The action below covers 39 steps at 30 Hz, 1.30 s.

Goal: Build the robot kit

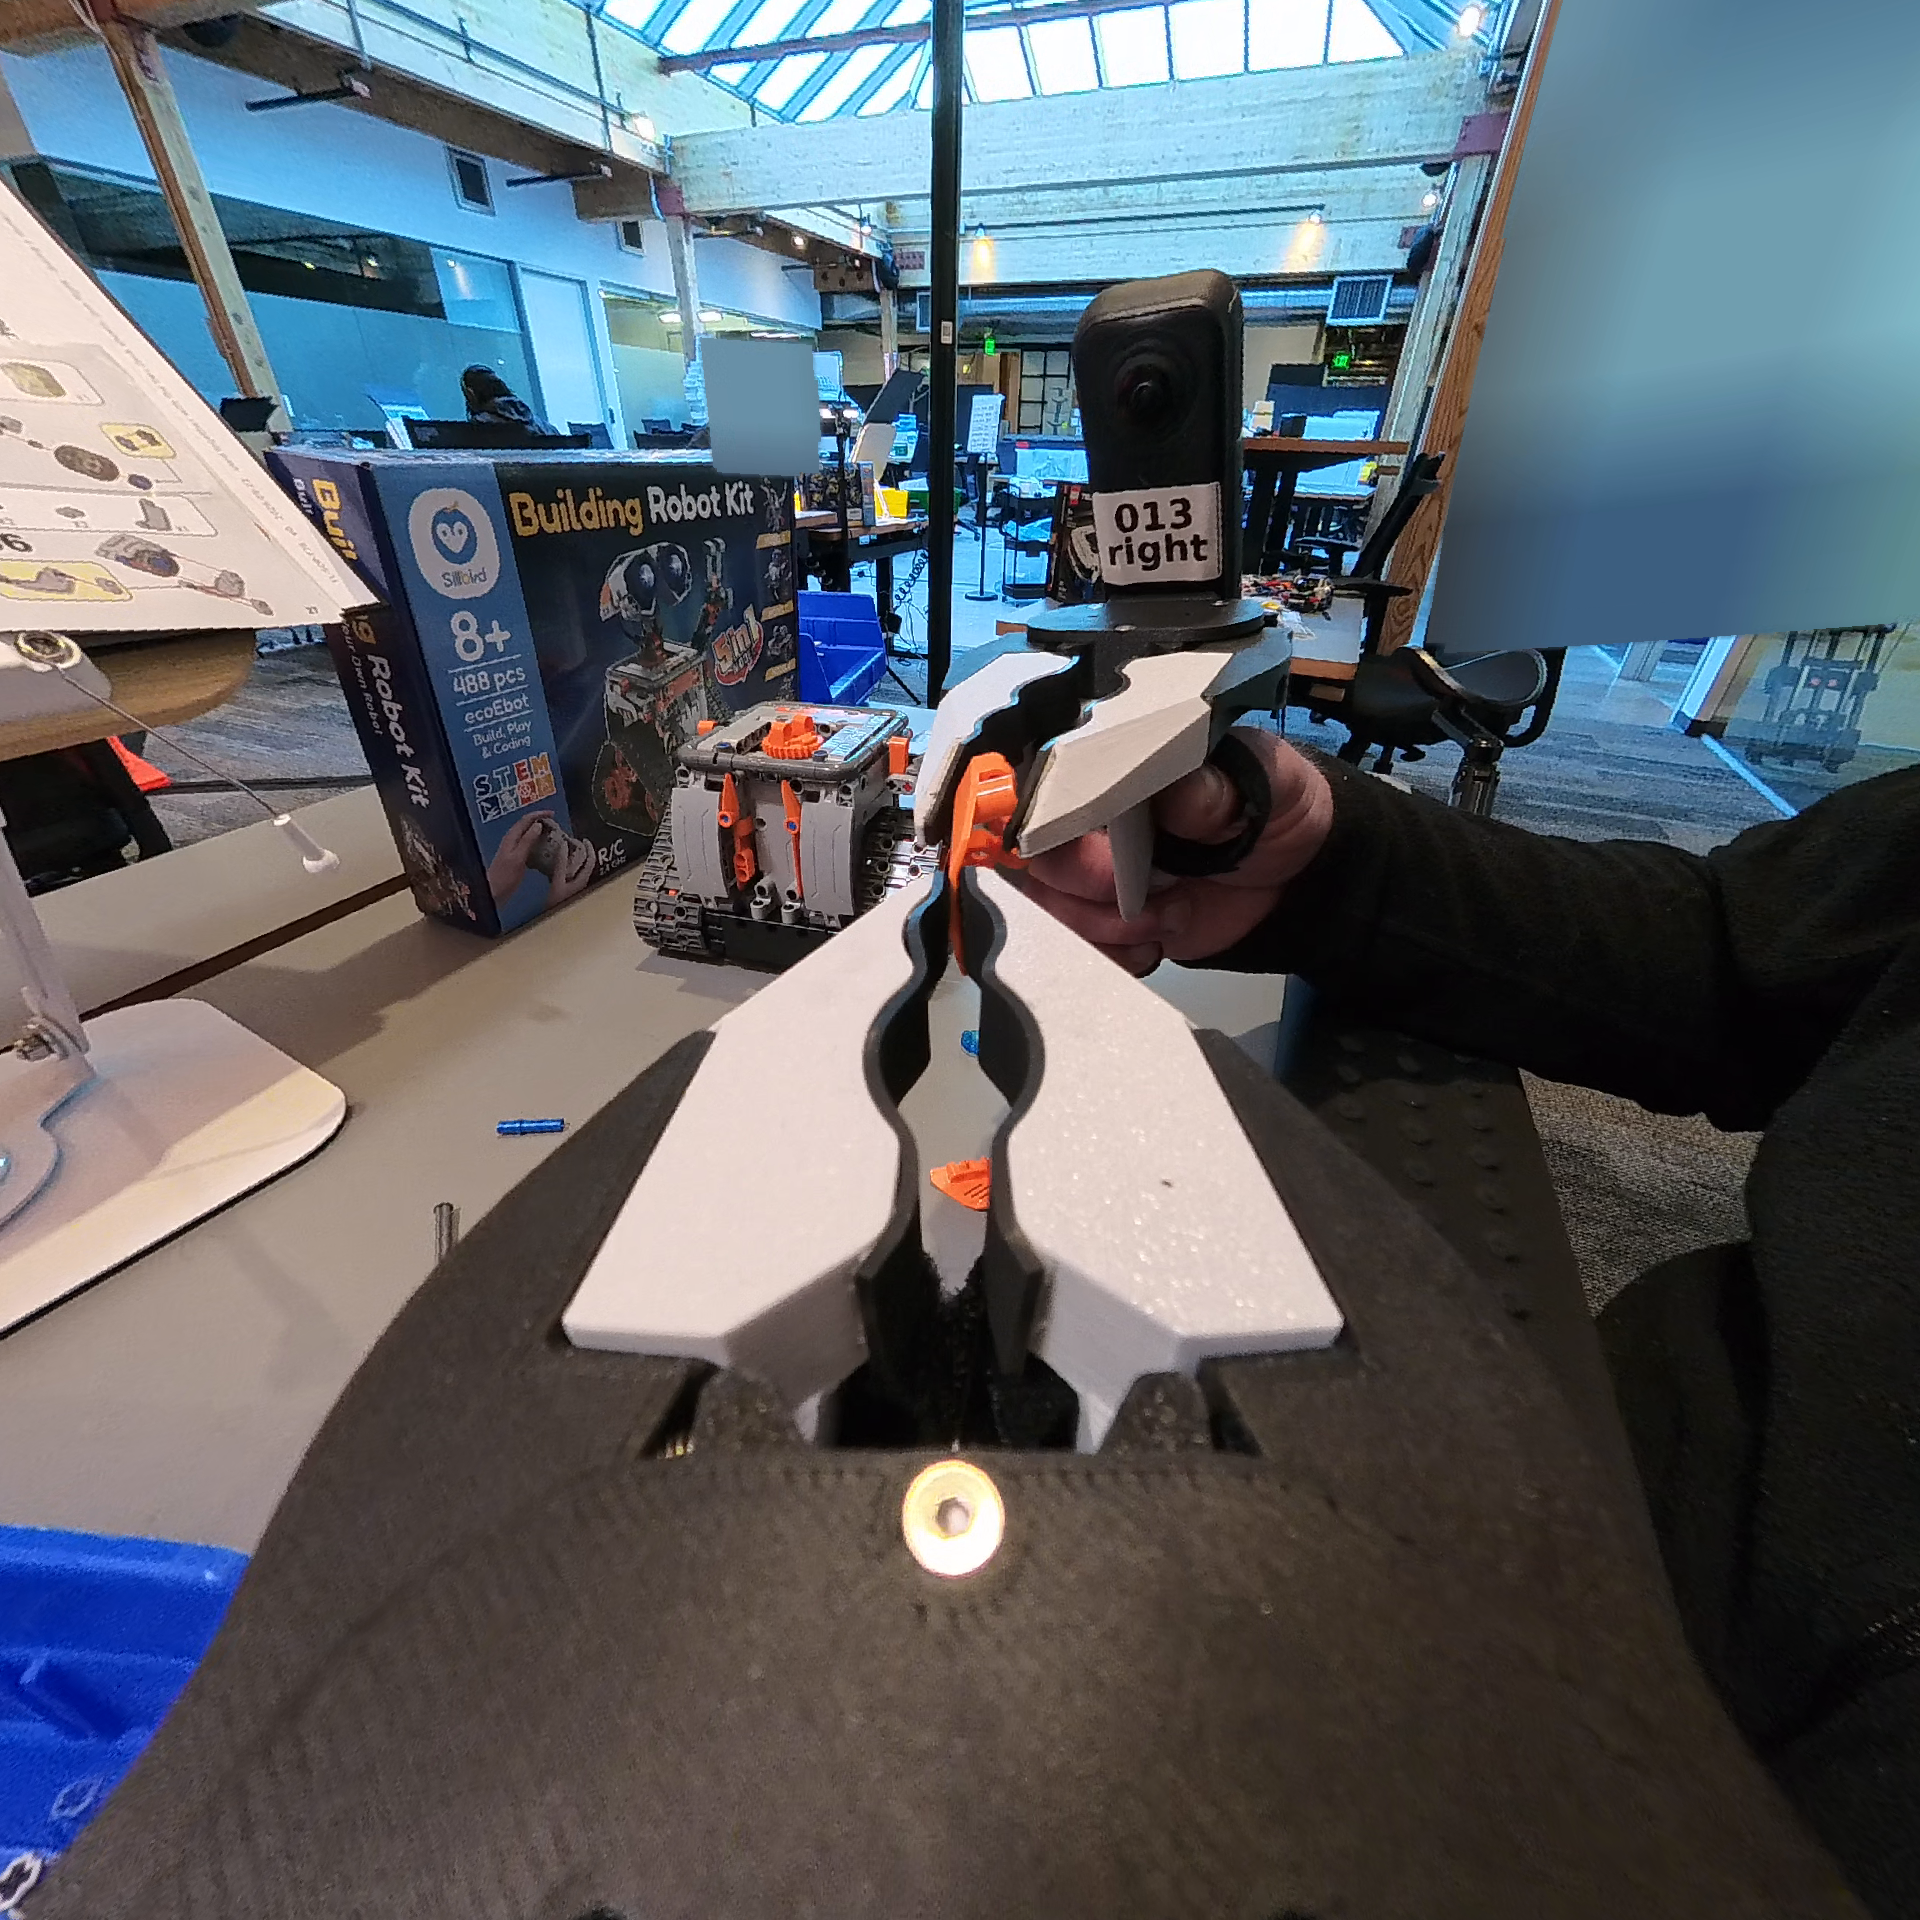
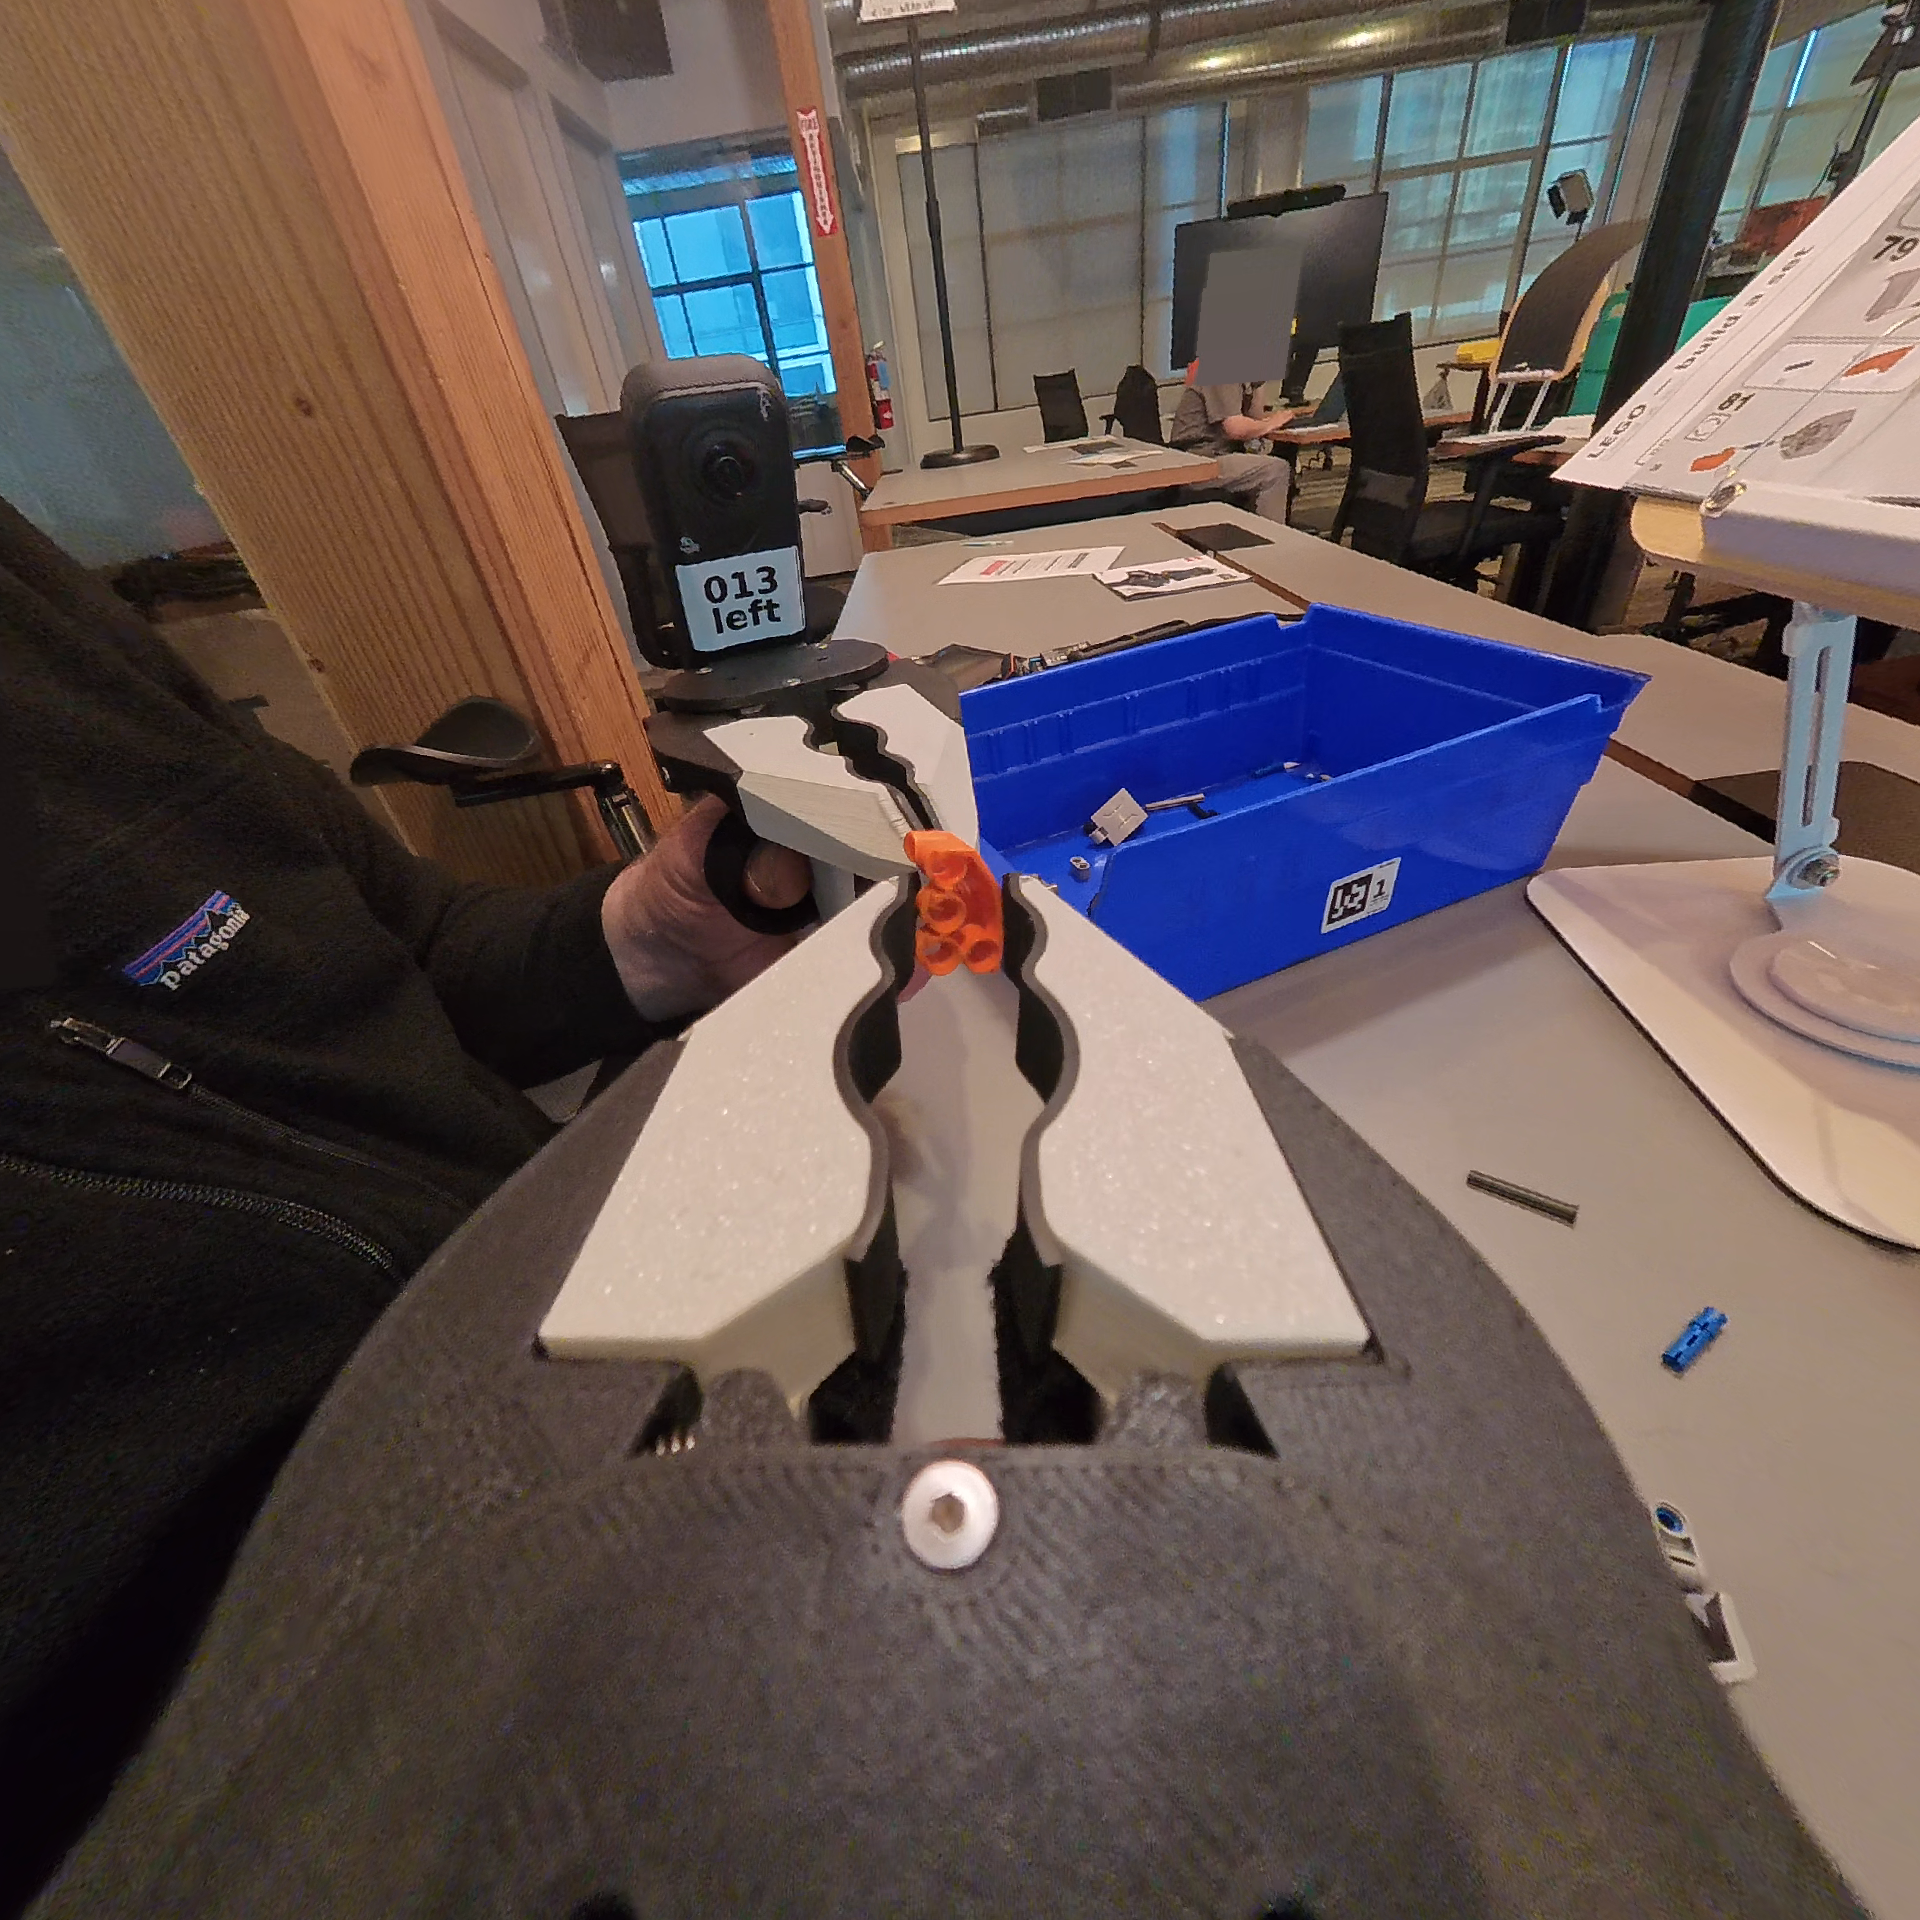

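Left wrist view: left gripper (image 1: 961, 894) tips pinched narrow on an orange brick piece (image 1: 977, 821), w/ the right gripper (image 1: 971, 810) gripping the same piece from the opposite side, both held above the grey table (image 1: 312, 1226). Right wrist view: orange piece sits betw. the right gripper's fingertips (image 2: 1013, 904), jaws narrow. Just behind in the left view: a partly built grey brick robot (image 1: 774, 831), then the kit box (image 1: 540, 675). Blue bin (image 2: 1299, 779) beside the grippers. Small blue pin (image 1: 530, 1126), another orange bit (image 1: 961, 1182) lie loose on the table.
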### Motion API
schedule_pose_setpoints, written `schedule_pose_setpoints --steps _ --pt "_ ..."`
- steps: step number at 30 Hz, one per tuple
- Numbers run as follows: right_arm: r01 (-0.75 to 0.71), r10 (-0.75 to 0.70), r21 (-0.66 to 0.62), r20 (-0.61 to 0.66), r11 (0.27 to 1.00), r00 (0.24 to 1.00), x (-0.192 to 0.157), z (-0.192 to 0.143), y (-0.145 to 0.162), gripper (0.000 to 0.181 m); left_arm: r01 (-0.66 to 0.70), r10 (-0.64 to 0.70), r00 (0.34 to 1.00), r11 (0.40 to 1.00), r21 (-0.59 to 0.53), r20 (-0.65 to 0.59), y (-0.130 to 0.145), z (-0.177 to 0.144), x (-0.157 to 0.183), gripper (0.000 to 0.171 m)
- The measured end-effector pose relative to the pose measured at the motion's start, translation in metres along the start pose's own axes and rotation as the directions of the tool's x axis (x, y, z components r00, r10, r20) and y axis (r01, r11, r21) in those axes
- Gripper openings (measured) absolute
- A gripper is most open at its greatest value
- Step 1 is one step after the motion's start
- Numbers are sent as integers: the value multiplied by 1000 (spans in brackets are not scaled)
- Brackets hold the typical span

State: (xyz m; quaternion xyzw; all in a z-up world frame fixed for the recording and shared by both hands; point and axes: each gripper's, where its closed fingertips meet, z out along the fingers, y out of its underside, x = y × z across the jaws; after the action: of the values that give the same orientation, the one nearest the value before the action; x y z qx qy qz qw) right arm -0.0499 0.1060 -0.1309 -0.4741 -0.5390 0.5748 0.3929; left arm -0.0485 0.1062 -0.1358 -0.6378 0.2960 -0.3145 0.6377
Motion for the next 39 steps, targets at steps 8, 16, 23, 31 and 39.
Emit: schedule_pose_setpoints --steps 8,16,23,31,39 --pt "-2 2 -11 -6 1000 1000 1 0 1 14 17 -17 1000 1000 0 -3 0 0 0 0" --pt "30 -31 -48 -22 998 999 2 0 5 14 15 -15 1000 1000 -3 -3 1 1 -1 0" --pt "-1 0 -35 -10 999 1000 2 -1 4 16 22 -22 1000 1000 11 2 -1 0 -2 0" --pt "68 -70 -57 -39 996 997 2 -2 4 14 0 0 1000 1000 2 6 0 0 -1 0" --pt "133 -134 -40 -27 990 991 -7 -4 -3 14 -212 214 976 976 -45 42 -4 1 8 0"
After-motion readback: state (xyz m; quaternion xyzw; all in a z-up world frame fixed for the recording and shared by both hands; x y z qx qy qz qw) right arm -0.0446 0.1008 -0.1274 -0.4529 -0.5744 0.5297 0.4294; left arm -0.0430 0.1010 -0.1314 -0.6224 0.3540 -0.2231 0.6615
